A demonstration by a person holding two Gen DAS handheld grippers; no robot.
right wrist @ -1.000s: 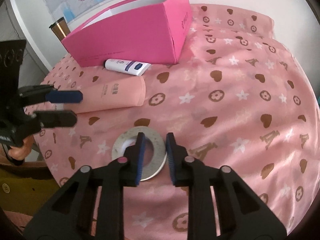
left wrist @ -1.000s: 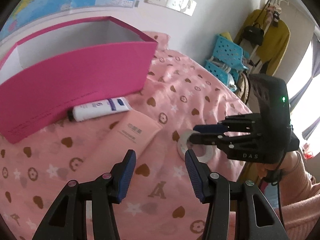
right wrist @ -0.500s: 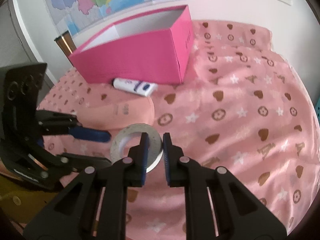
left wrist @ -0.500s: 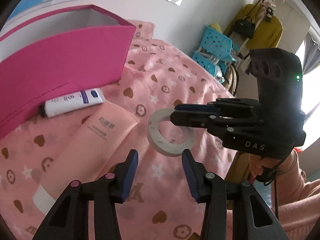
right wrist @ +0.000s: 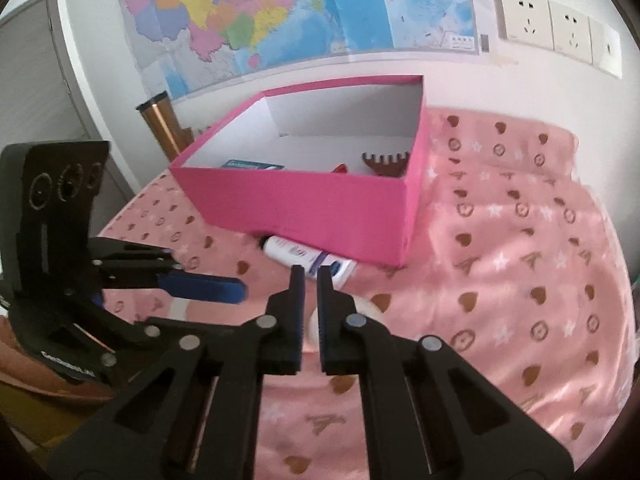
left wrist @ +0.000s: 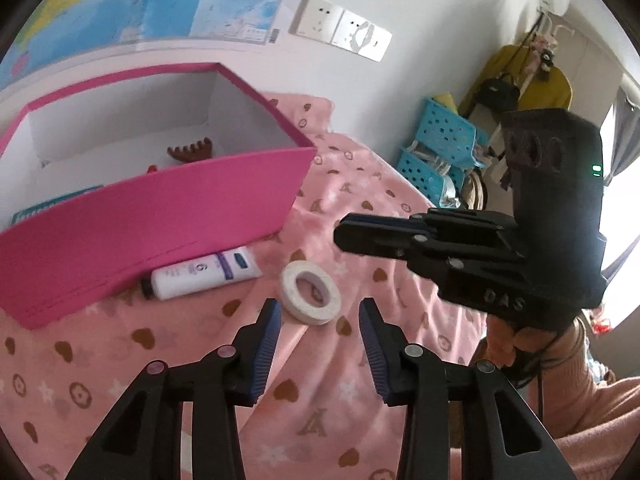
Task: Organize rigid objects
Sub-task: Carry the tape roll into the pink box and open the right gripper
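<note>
While the left gripper [left wrist: 320,306] jaws pinched the squishy pink tube [right wrist: 178,310], it could've slipped free. Right gripper [right wrist: 311,270] jaws were pressed together, empty.

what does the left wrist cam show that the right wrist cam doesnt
Only the left wrist view: the blue baskets, a yellow coat hanging behind them, and the right gripper.
Only the right wrist view: the copper tumbler behind the box, and the left gripper.
Both: the pink box with a brown comb inside, the white tube lying against its front wall, and the wall map.
</note>
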